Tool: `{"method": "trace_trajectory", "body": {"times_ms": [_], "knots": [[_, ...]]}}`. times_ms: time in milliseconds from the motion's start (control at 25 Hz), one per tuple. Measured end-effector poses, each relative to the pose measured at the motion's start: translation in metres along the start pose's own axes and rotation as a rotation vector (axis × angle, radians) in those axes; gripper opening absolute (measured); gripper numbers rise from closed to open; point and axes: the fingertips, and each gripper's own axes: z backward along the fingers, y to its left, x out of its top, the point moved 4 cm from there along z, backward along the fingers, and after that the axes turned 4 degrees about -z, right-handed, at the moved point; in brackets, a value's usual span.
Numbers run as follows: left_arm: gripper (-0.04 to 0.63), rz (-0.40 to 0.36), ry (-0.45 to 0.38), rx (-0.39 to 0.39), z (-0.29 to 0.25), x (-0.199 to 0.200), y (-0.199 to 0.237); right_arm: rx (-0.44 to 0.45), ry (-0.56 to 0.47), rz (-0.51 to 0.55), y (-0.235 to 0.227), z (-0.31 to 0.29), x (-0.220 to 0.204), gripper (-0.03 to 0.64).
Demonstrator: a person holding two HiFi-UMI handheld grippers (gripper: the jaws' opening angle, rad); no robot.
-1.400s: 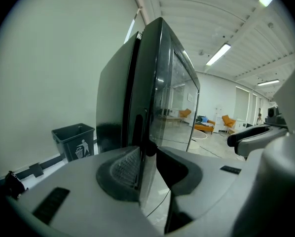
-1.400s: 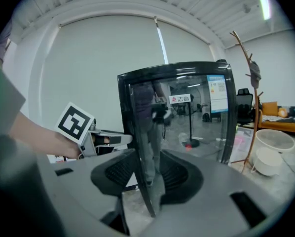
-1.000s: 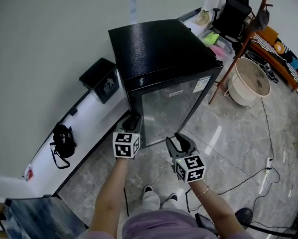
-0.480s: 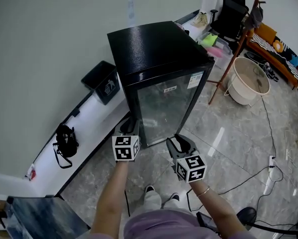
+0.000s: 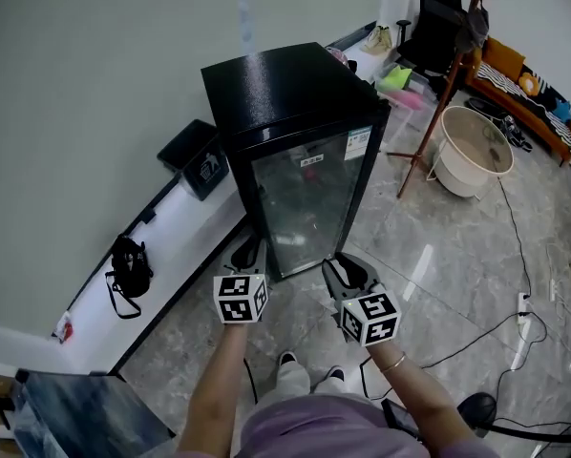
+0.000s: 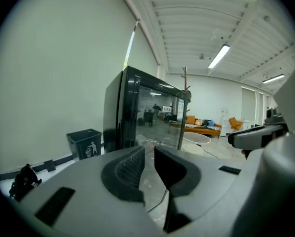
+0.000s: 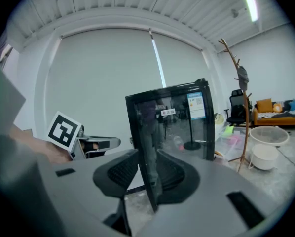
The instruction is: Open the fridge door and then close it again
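1. Near the middle of the head view: a black fridge, upright on the grey tiled floor, back to the pale wall
2. On its front, facing the person: the glass door, flush with the cabinet and shut as far as the views tell
3. Low before the door's bottom corner at that view's left: the left gripper, close to the fridge but not touching it
4. Has just been drawing its jaws in, down to a narrow slit, with nothing between them
5. Beside it, before the door's other bottom corner: the right gripper, also apart from the fridge in the head view
6. Has likewise just been closing, with a plain gap left; only shows the fridge's dark front edge through that gap in the right gripper view, pinching nothing
7. Beside the fridge, against the wall: a dark bin; further along the white ledge, a black bag
8. Off to the right, well apart from both grippers: a wooden coat stand and a white tub on the floor
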Motion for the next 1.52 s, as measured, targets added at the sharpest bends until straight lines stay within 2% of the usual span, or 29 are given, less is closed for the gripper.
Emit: {"method": "trace_trajectory", "body": {"times_ms": [520, 880, 1120, 1520], "knots": [[0.025, -0.042, -0.018, -0.003, 0.045, -0.007, -0.043, 0.004, -0.024, -0.004, -0.003, 0.038, -0.004, 0.081], [0.003, -0.032, -0.015, 0.030, 0.066, -0.013, -0.055, 0.005, -0.033, -0.005, -0.002, 0.054, -0.009, 0.049], [0.003, -0.020, -0.040, 0.048, 0.080, -0.009, -0.060, -0.004, -0.045, -0.012, -0.007, 0.063, -0.008, 0.005], [0.003, -0.003, -0.052, 0.051, 0.097, -0.010, -0.073, -0.041, -0.021, 0.025, -0.014, 0.077, -0.010, 0.003]]}}
